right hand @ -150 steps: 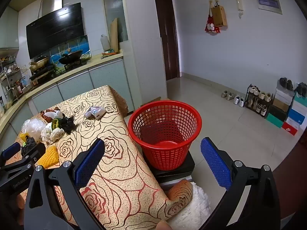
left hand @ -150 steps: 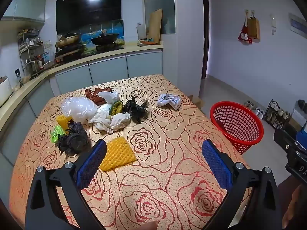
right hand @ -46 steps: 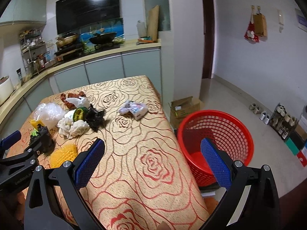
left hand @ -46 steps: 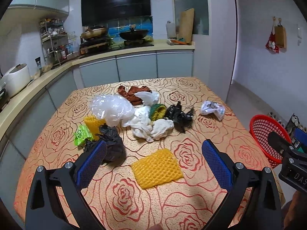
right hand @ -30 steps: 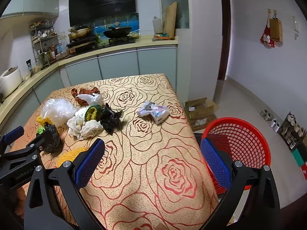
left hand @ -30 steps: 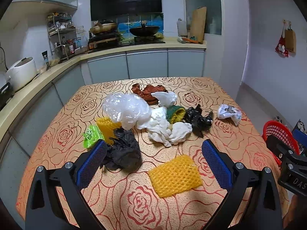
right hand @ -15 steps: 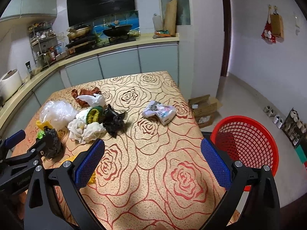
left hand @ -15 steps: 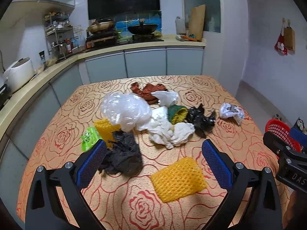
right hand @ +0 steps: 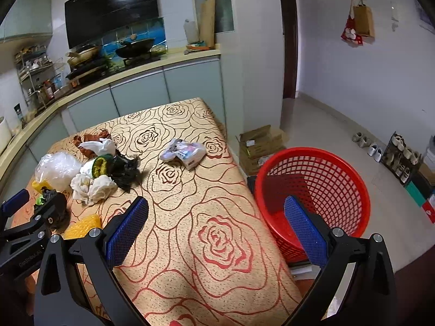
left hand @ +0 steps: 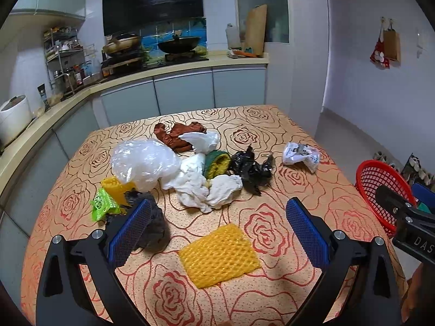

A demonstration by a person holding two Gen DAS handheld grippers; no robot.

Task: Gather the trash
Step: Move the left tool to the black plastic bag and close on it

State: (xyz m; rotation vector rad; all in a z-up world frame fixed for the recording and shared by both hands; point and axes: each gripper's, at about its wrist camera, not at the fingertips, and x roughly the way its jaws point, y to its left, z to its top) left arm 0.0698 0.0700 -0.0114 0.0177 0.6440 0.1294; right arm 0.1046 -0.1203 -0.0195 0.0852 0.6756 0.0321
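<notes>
Both grippers are gaping wide and gripping nothing. You are holding the left gripper (left hand: 218,225) over the table's (left hand: 272,285) near edge, above the yellow mesh (left hand: 218,254). The trash pile (left hand: 190,171) is lying mid-table. The right gripper (right hand: 216,224) is straddling the right edge, beside the red basket (right hand: 326,184).

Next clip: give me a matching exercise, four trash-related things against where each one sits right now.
Things:
1. yellow foam net
2. red basket
3. white packet
4. brown bag

Places:
A. on the floor beside the table
B. far side of the pile, towards the counter
C. alone on the cloth, between the pile and the basket side
D. nearest the left tool, in front of the pile

Pairs: 1-D, 2-A, 3-C, 4-B
</notes>
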